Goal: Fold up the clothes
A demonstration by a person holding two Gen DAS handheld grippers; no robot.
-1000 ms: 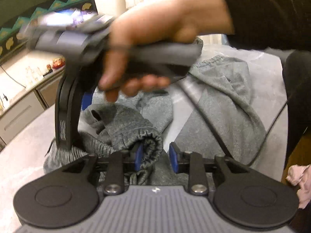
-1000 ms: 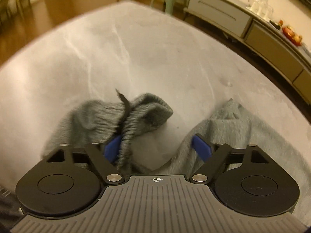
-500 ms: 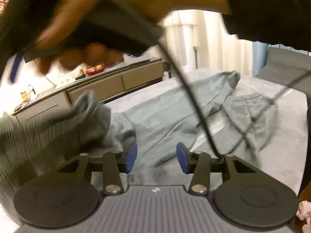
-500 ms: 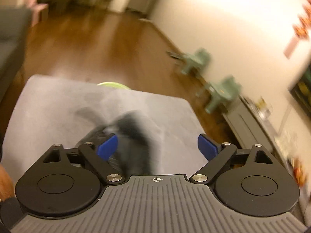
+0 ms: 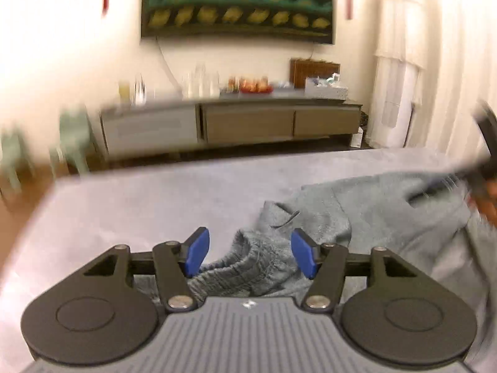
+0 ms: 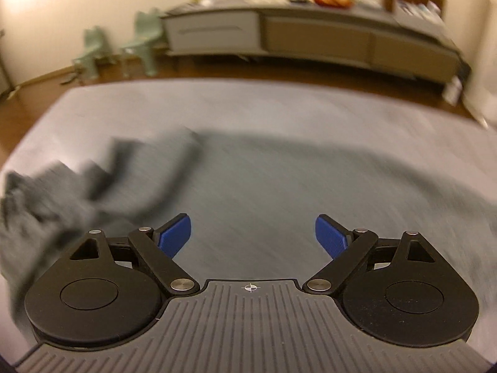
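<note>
A grey fleece garment with a soft, nubbly knit surface (image 5: 388, 217) lies crumpled on the pale grey, faintly marbled worktop (image 5: 139, 211), spread toward the right of the left wrist view. Its ribbed, gathered elastic band (image 5: 248, 267) bunches into a thick roll at the near edge, with a thin dark drawstring tip (image 5: 287, 219) poking up just behind it. The left gripper (image 5: 250, 255) hovers over that band with its blue-padded black fingers (image 5: 195, 255) set apart, the ribbed roll lying between them but not clamped.

In the right wrist view the same grey cloth (image 6: 77, 192) shows as a blurred, rumpled mass at the left of the worktop (image 6: 279, 124). The right gripper (image 6: 253, 236) holds its blue-padded fingers (image 6: 330, 237) wide apart over bare surface, with nothing between them; the cloth sits just beside and partly under its left side.

Beyond the worktop runs a brown wooden floor (image 6: 217, 70), then a long low sideboard with grey and tan drawer fronts (image 5: 248, 124) against a cream wall. Clear glassware and a red dish of fruit (image 5: 254, 87) stand on its top. Above hangs a dark panel with green peaks and yellow shapes (image 5: 239, 3). Two small pale green plastic chairs (image 6: 124, 46) stand at the left.
</note>
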